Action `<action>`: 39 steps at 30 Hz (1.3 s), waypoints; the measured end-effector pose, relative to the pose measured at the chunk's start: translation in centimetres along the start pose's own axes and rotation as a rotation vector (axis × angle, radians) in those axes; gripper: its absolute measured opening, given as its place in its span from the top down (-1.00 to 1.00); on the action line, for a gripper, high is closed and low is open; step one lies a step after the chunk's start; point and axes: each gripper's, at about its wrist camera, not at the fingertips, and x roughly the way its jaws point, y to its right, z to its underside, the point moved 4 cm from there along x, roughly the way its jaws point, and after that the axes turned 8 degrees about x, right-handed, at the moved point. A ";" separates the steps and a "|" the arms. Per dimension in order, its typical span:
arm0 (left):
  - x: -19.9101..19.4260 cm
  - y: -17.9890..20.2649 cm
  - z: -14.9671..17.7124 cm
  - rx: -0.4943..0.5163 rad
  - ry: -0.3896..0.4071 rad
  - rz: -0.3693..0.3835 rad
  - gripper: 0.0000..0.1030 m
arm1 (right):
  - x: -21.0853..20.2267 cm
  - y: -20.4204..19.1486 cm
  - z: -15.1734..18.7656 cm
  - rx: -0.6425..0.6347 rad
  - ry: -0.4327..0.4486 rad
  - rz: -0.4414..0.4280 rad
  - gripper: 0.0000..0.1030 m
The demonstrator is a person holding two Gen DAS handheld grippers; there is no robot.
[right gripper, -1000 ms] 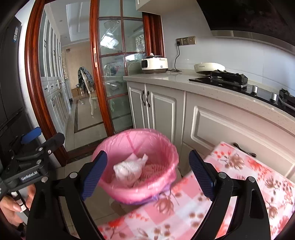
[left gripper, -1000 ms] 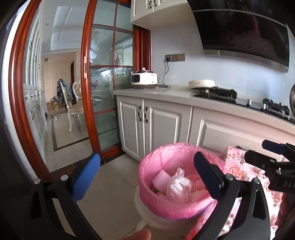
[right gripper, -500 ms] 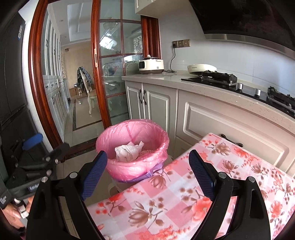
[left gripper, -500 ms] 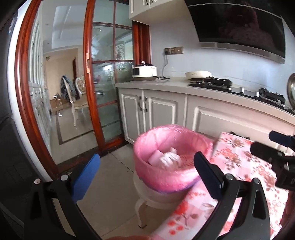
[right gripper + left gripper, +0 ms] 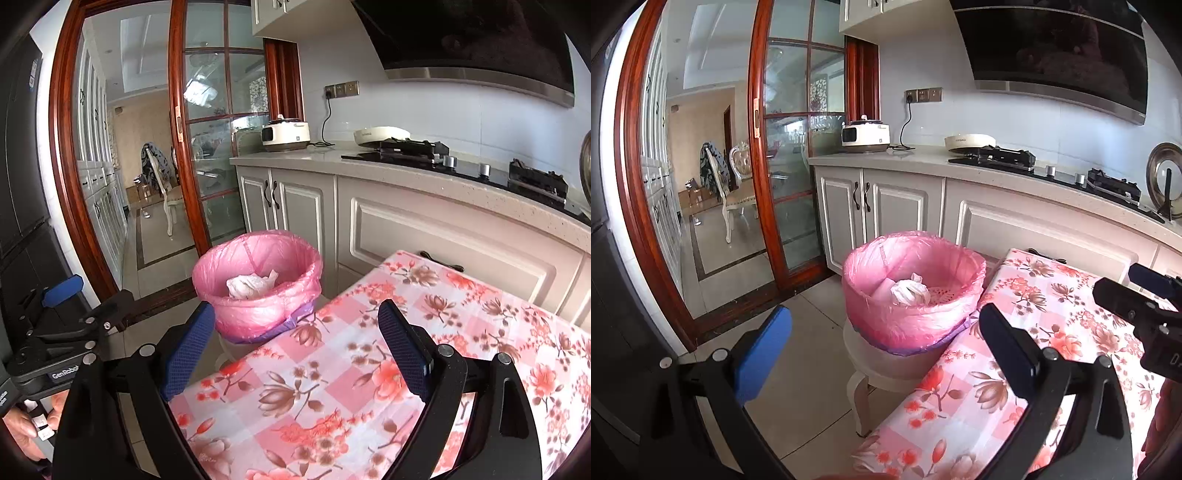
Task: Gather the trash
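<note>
Left wrist view: left tongs [image 5: 882,345] are hanging spread wide with nothing between the pads, over the gap between floor and desk [image 5: 1052,306]. The pink-lined bin [image 5: 912,291] is sitting on a small white stool [image 5: 886,373], touching the desk's near-left corner. Inside it, a crumpled white bag [image 5: 910,291] is lying next to a pale pink piece I can't identify. The right tongs are poking in at the far right edge of this view, above the floral cloth. Right wrist view: right tongs [image 5: 295,354] are also gaping wide and carrying nothing, hovering over the desk's [image 5: 443,306] left part. The bin [image 5: 258,288] is showing ahead and left, with the white bag [image 5: 251,284] sitting in it. Progress, as a guess: at least that trash is already in the bin, and the visible stretch of cloth is showing no loose trash, so either this is nearly finished or the remaining pieces are lying outside both views. Differences: only the left view is showing the stool legs and the pale pink piece in the bin; only the right view is showing the wider spread of the desk top plus the left unit and the hand [image 5: 26,428] gripping it at the near left.
</note>
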 end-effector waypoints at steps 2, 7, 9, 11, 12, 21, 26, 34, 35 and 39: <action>-0.6 0.1 0.1 0.006 0.006 0.006 -0.91 | -0.3 -0.2 0.1 -0.004 0.000 0.006 -0.64; -1.6 -0.2 0.0 -0.005 0.017 0.023 -0.91 | -1.2 -0.5 0.1 -0.006 0.007 0.008 -0.65; -1.9 -0.3 0.0 -0.004 0.020 0.028 -0.91 | -1.5 -0.7 0.1 -0.011 0.008 0.008 -0.65; -2.0 -0.5 0.1 -0.001 0.019 0.031 -0.91 | -1.5 -0.9 0.2 -0.018 0.006 0.006 -0.65; -2.0 -0.6 0.2 -0.002 0.018 0.033 -0.91 | -1.5 -1.1 0.2 -0.022 0.004 0.004 -0.64; -1.9 -0.9 0.2 -0.015 0.011 0.033 -0.91 | -1.3 -1.5 0.4 -0.024 -0.005 0.000 -0.64; -2.1 -1.2 0.2 -0.019 0.012 0.031 -0.91 | -1.5 -1.6 0.4 -0.026 0.006 -0.005 -0.64; -2.8 -1.1 0.0 -0.016 0.039 0.021 -0.91 | -2.1 -1.5 0.6 -0.009 0.057 -0.023 -0.65; -2.9 -1.1 -0.1 -0.016 0.048 0.016 -0.91 | -2.1 -1.5 0.6 -0.009 0.060 -0.023 -0.65; -3.5 -1.2 -0.2 -0.023 0.085 0.000 -0.91 | -2.3 -1.6 0.9 -0.011 0.084 -0.036 -0.65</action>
